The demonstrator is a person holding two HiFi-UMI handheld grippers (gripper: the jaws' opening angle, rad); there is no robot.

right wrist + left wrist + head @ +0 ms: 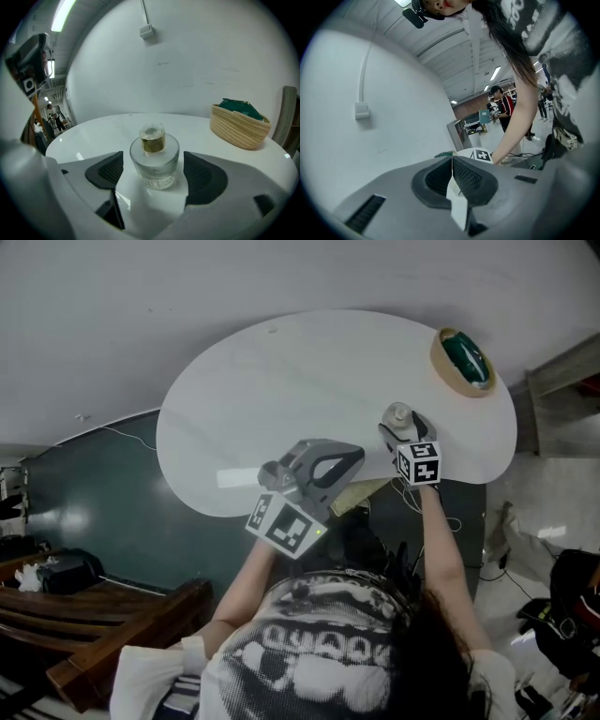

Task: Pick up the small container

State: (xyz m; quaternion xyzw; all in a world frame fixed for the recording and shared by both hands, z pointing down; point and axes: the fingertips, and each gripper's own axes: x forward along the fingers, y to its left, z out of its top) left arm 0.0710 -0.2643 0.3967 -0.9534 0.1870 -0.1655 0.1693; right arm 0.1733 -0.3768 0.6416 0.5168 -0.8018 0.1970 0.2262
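Head view: a white oval tabletop carries a basket at its far right edge. The container stands near the tabletop's near right edge, and the right hand-held gripper reaches in around it. The left hand-held gripper hangs over the near edge, well left of the container.

Left gripper view: the left hand-held gripper has its pads pressed together with nothing between them. It points up and away from the work.

Right gripper view: the right hand-held gripper stands wide, one pad on each side of the container, with a gap on both sides. The container sits upright on the tabletop. It is a clear, thick-walled round jar with a narrow cap over something yellowish.

It looks stiff, smooth, probably glass, so likely slippery, breakable and weighty for its size. The wide round body, on opposite sides below the shoulder, seems the best hold; the narrow cap offers less surface.
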